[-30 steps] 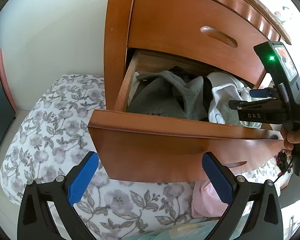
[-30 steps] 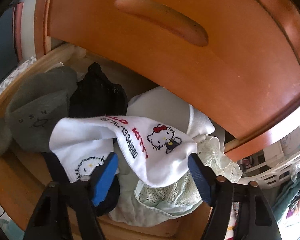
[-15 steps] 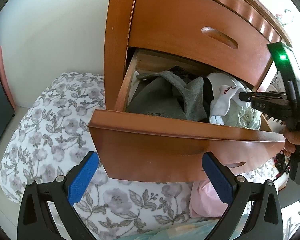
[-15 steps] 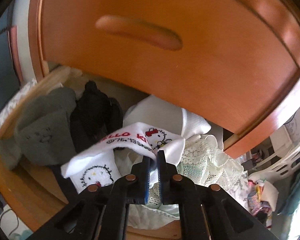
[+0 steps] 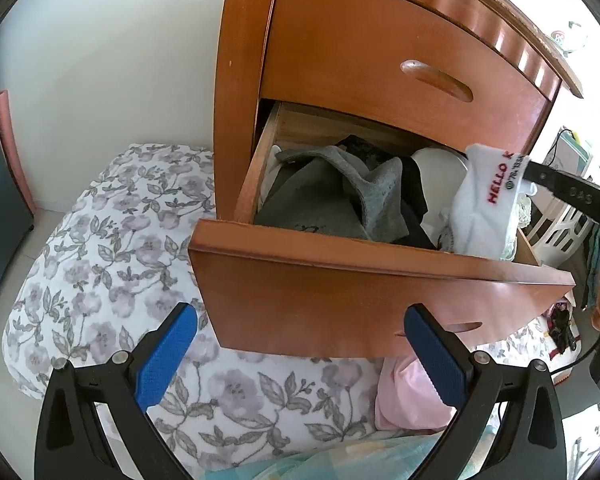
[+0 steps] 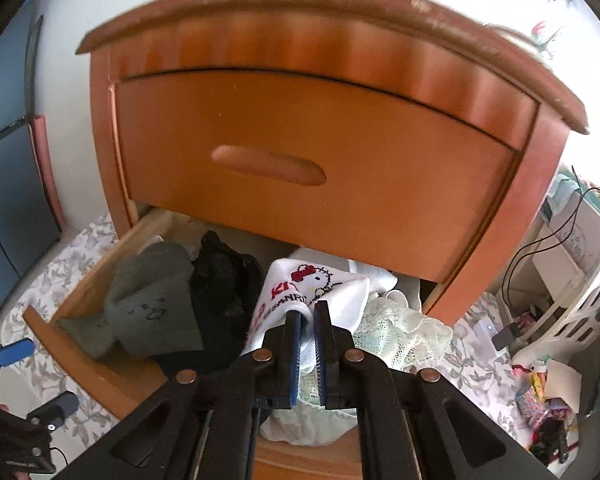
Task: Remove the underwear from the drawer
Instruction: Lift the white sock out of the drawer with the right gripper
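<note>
Two grippers: right gripper (image 6: pixel 308 320) jaws pinching white underwear (image 5: pixel 484 204); left gripper (image 5: pixel 300 356) jaws spread, empty.
Underwear: lifted above drawer (image 5: pixel 380 276) right end, hem trailing inside.
Obstacles: closed upper drawer (image 6: pixel 320 168) overhangs; grey garment (image 5: pixel 340 196) left.

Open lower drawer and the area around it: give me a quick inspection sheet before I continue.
Surface: floral bedspread under the pulled-out wooden drawer.
Job's things: white Hello Kitty garment lifted; pale green lace underwear lies beneath it.
Clutter: grey sock, black fabric in the drawer.
Grippers: right tongs clamped on the white garment; left tongs open, empty.
Cables: black cable beside the nightstand.
Surroundings: white laundry basket, wall.
</note>
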Demonstrator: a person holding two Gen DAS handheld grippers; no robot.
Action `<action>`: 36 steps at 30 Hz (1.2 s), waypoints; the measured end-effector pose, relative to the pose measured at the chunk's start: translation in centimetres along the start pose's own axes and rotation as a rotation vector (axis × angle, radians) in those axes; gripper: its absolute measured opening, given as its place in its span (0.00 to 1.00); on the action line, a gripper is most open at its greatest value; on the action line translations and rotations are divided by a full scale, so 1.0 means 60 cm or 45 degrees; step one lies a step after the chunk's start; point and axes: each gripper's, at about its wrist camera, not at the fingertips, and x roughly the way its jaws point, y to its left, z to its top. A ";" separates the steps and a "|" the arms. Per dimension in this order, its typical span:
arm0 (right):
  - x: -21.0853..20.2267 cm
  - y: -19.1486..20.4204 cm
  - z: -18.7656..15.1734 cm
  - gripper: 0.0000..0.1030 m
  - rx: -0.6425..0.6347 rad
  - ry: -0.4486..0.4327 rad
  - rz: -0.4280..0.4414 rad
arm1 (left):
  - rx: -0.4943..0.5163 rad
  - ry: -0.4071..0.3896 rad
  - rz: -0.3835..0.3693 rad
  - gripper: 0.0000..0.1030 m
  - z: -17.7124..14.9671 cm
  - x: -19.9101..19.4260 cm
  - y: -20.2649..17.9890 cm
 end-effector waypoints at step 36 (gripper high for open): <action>-0.228 -0.060 -0.121 0.10 0.233 -0.259 0.287 | -0.086 0.044 0.008 1.00 -0.016 -0.052 -0.036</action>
